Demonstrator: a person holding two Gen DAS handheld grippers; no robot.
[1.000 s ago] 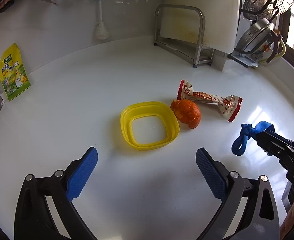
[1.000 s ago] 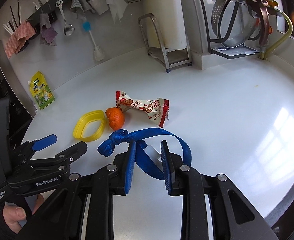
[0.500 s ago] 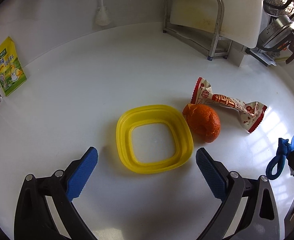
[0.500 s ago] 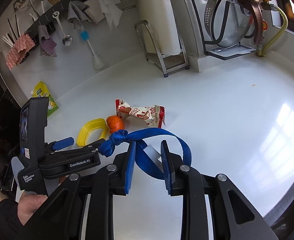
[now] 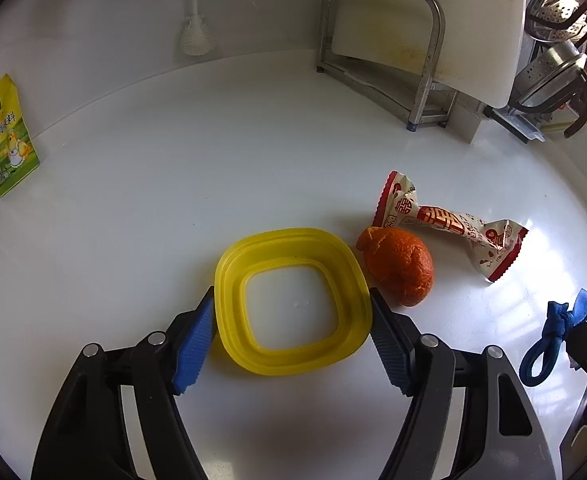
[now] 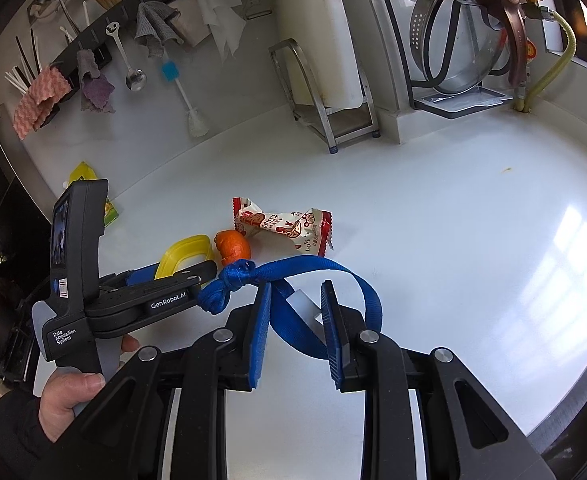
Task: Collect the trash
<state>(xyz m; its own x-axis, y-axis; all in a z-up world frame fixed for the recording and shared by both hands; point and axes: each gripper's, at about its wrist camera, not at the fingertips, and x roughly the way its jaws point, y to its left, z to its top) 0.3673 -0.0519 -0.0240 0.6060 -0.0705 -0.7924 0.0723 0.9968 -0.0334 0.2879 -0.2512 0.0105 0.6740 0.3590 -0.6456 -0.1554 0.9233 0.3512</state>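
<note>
A yellow plastic ring lid [image 5: 293, 300] lies flat on the white counter [image 5: 213, 168]. My left gripper [image 5: 291, 334] straddles it, its blue pads touching the lid's left and right rims. An orange peel [image 5: 399, 270] lies just right of the lid, and a crumpled red-and-white snack wrapper [image 5: 453, 226] lies beyond it. My right gripper [image 6: 295, 334] is shut on a knotted blue strap [image 6: 317, 280] and holds it above the counter; the strap also shows in the left wrist view [image 5: 553, 332]. The right wrist view shows the lid [image 6: 185, 254], peel [image 6: 233, 246] and wrapper [image 6: 285, 228].
A yellow-green seasoning pouch [image 5: 3, 136] leans on the back wall at left. A metal rack with a white cutting board [image 5: 425, 24] stands at the back. Pots hang in a dish rack [image 6: 457, 40] at the far right. Utensils and cloths [image 6: 93, 76] hang on the wall.
My left gripper has moved forward and down over the yellow lid and its jaws have narrowed onto the lid's rims. The right gripper still holds the blue strap, raised slightly.
</note>
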